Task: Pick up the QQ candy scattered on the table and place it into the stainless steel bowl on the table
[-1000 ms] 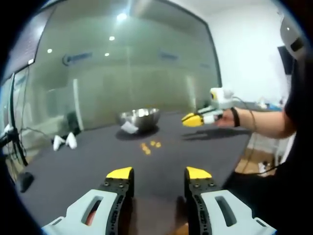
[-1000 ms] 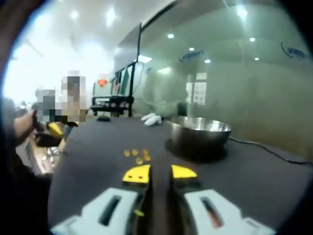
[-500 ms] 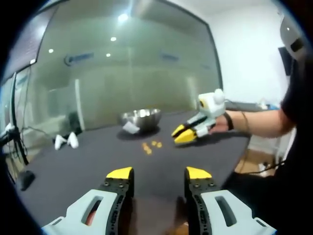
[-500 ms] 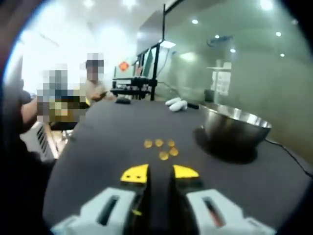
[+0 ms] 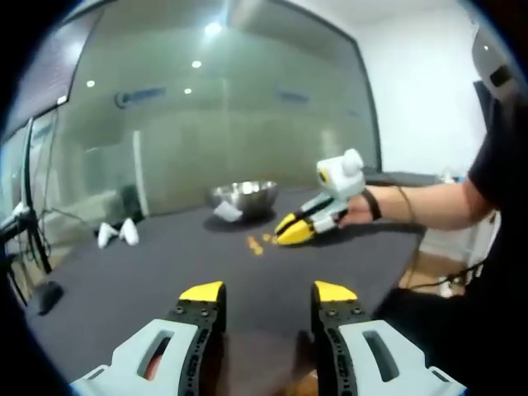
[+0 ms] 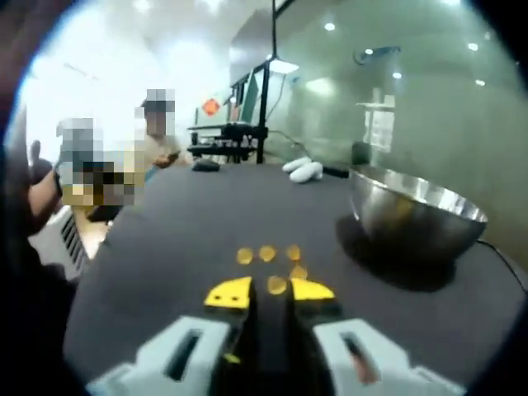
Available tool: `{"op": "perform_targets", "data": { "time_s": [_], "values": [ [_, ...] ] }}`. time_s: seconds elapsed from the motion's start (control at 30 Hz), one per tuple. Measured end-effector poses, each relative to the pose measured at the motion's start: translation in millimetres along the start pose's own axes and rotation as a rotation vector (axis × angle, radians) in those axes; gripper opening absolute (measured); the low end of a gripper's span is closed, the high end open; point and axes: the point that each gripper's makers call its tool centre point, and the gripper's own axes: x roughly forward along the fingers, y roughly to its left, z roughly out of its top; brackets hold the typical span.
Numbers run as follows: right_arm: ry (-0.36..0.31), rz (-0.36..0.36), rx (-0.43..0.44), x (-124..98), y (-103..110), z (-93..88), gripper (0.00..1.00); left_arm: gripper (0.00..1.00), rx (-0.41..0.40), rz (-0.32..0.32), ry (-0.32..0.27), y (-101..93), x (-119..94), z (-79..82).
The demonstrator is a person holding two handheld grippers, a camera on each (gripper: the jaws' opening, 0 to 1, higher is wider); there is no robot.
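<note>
Several small orange QQ candies (image 6: pixel 266 253) lie in a loose cluster on the dark table (image 6: pixel 165 239); they also show as orange dots (image 5: pixel 256 244) in the left gripper view. The stainless steel bowl (image 6: pixel 412 216) stands just right of them, and appears further back as the bowl (image 5: pixel 243 196). My right gripper (image 6: pixel 271 290) hangs low over the cluster, its jaws a narrow gap apart, and one candy (image 6: pixel 276 285) lies right at that gap. From the left gripper view, the right gripper (image 5: pixel 290 230) is held by a hand beside the candies. My left gripper (image 5: pixel 268 293) stays open and empty, well short of them.
Two white objects (image 5: pixel 117 233) lie on the far left of the table, seen as white objects (image 6: pixel 301 170) behind the bowl. A white scrap (image 5: pixel 227 213) rests against the bowl. A person's arm (image 5: pixel 421 206) reaches in from the right. People sit beyond the table edge (image 6: pixel 99 177).
My right gripper has come down and forward onto the candy cluster, so the candies and bowl look nearer. The left gripper has stayed in place and open.
</note>
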Motion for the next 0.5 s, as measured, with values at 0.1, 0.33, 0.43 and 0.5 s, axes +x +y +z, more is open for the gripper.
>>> {"op": "perform_targets", "data": {
  "time_s": [0.1,0.33,0.43,0.5],
  "values": [
    [-0.003,0.008,0.017,3,1,0.2,0.17,0.43,-0.016,-0.008,-0.021,-0.9,-3,6.9],
    [0.011,0.024,0.015,13,4,-1.0,0.17,0.43,0.002,-0.016,-0.013,-2.4,-1,8.5],
    [0.02,0.027,0.01,18,6,-1.4,0.15,0.43,0.001,-0.015,-0.01,-2.3,-1,8.0],
    [0.02,0.029,-0.001,20,7,-0.2,0.13,0.43,0.001,-0.013,-0.011,-2.0,-1,8.2]
  ]
}}
